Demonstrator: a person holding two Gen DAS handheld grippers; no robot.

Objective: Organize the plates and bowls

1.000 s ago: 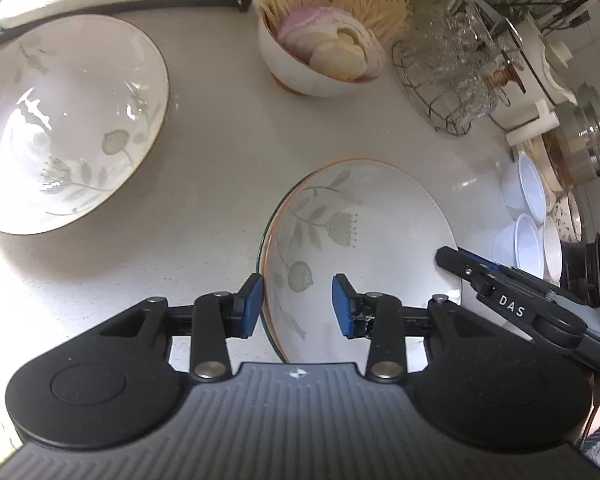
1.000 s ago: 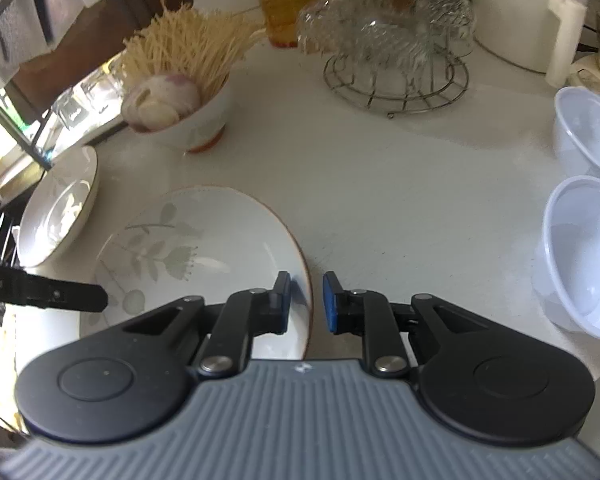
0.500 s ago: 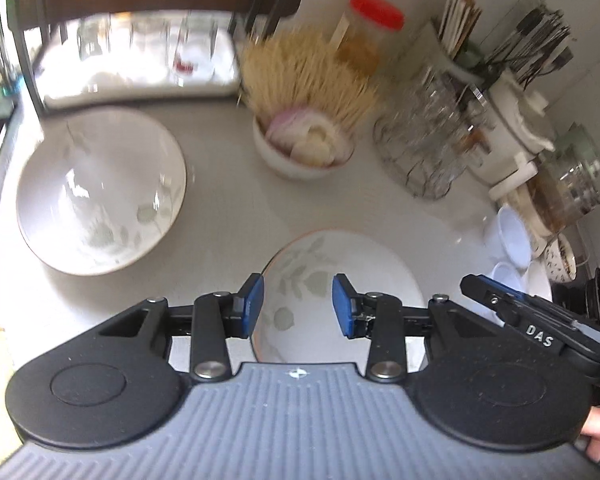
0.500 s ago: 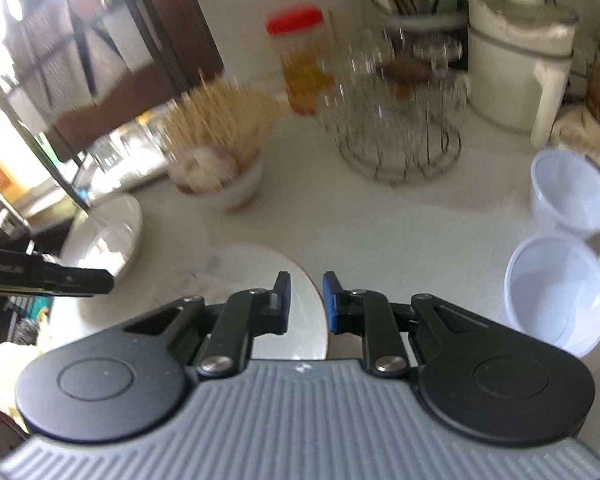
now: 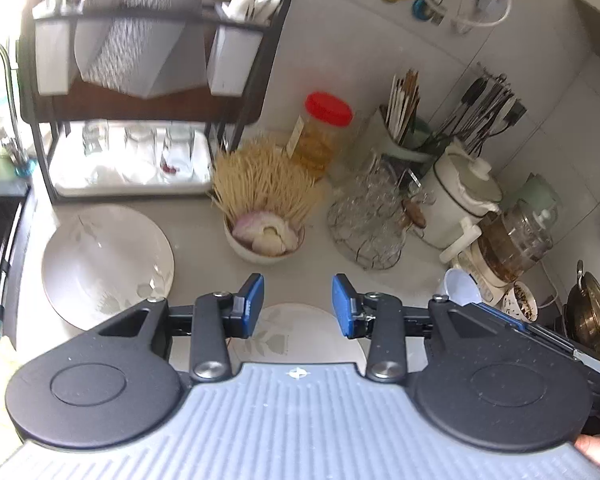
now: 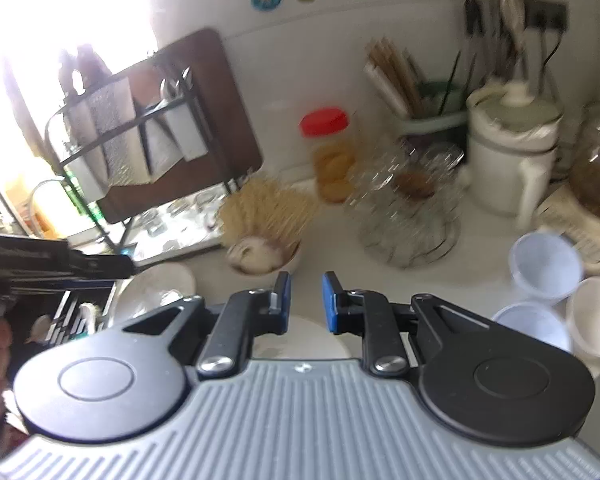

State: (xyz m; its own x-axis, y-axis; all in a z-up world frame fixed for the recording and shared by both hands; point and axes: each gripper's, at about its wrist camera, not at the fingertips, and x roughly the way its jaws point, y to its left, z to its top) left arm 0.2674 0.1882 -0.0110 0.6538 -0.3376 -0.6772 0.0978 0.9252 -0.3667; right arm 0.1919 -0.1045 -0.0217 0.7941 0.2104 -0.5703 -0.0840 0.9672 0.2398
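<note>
both grippers are hanging empty above the counter (image 5: 204, 224). the left gripper (image 5: 298, 306) is standing apart with nothing between its pads; the right gripper (image 6: 306, 302) is showing a narrower gap, also unloaded. the near plate (image 5: 300, 332) is lying flat below them, and the left plate (image 5: 108, 264) is resting beside the rack (image 5: 140, 80), likely awaiting stacking.

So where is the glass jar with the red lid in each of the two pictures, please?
Left wrist view: the glass jar with the red lid stands upper centre, against the wall, behind the bowl of pale sticks.
Right wrist view: the jar is upper centre, blurred, right of the dark dish rack.
Shared landmark: the bowl of pale sticks, just in front of the jar.
</note>
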